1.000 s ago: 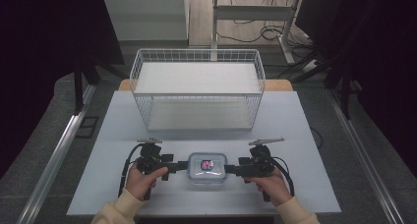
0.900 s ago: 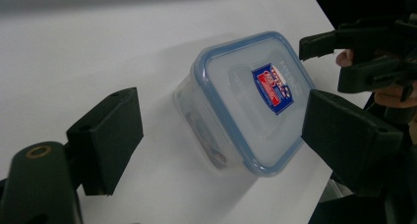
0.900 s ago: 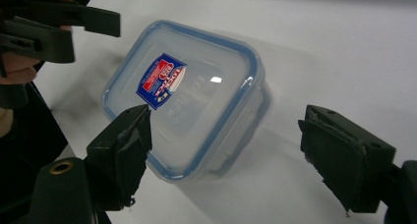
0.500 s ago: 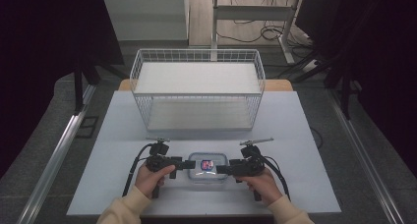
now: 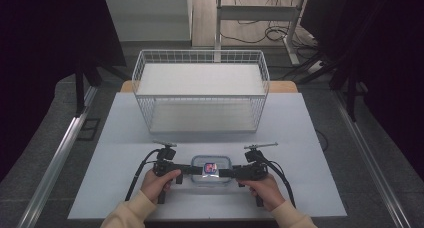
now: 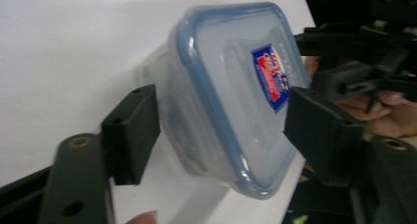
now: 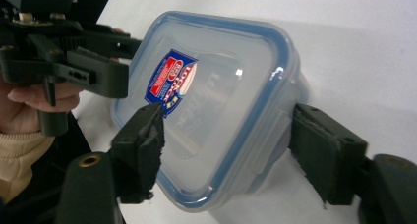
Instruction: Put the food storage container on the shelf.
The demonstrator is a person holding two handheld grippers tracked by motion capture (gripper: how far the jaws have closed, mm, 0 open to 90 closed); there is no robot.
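A clear plastic container (image 5: 211,169) with a blue-rimmed lid and a red-and-blue sticker lies near the front of the white table (image 5: 300,138). My left gripper (image 5: 192,170) comes at it from the left and my right gripper (image 5: 229,173) from the right. In the left gripper view the container (image 6: 236,101) sits between the two black jaws of the left gripper (image 6: 223,130), which press on its sides. The right gripper view shows the container (image 7: 216,101) clamped the same way by the right gripper (image 7: 233,153).
A white wire basket (image 5: 200,55) stands at the back of the table, beyond the container. Bare table lies between them and on both sides. Metal rails run along the floor left and right of the table.
Both grippers have moved inward from the container's two ends and now hold it between their jaws. The container has stayed in place.
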